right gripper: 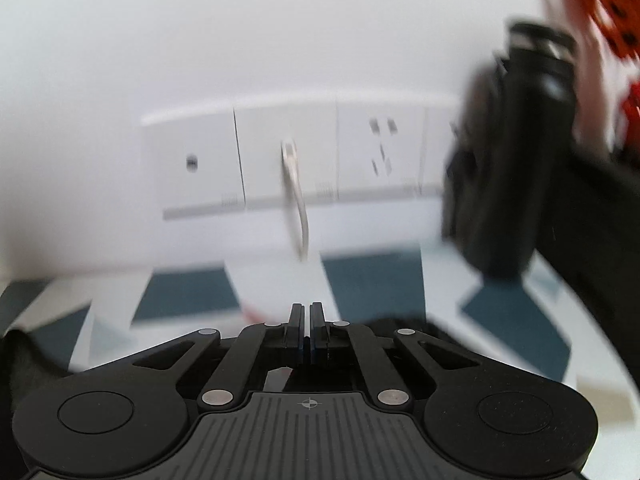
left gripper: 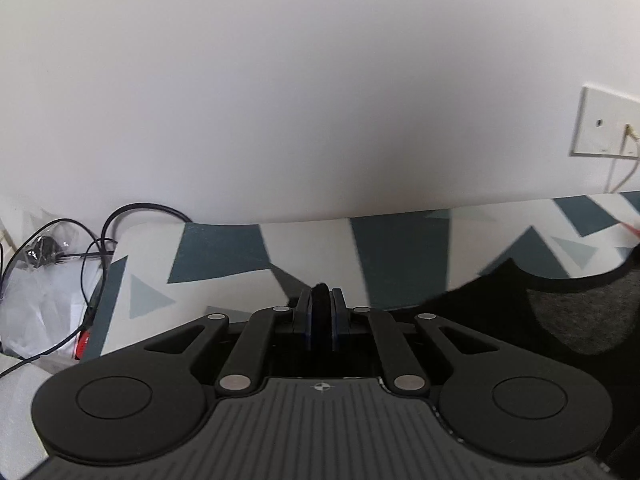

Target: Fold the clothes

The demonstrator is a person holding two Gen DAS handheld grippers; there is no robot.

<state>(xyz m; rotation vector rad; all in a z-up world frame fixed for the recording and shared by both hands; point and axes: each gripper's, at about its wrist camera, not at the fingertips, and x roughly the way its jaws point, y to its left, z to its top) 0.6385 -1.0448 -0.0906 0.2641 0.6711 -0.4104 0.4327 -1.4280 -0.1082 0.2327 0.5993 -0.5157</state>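
A black garment lies on a tabletop with a white and blue-grey triangle pattern. My left gripper is shut on a fold of its black cloth, which bulges between the pads. The garment spreads to the right of the gripper, with a curved neckline or armhole edge showing. My right gripper has its jaws nearly together with a thin gap, and I cannot tell whether cloth is between them. Black cloth shows at the left edge of the right wrist view, which is blurred.
A white wall stands close behind the table, with socket plates and a white cable plugged in. Black cables and a clear plastic bag lie off the table's left end. A blurred black object hangs at right.
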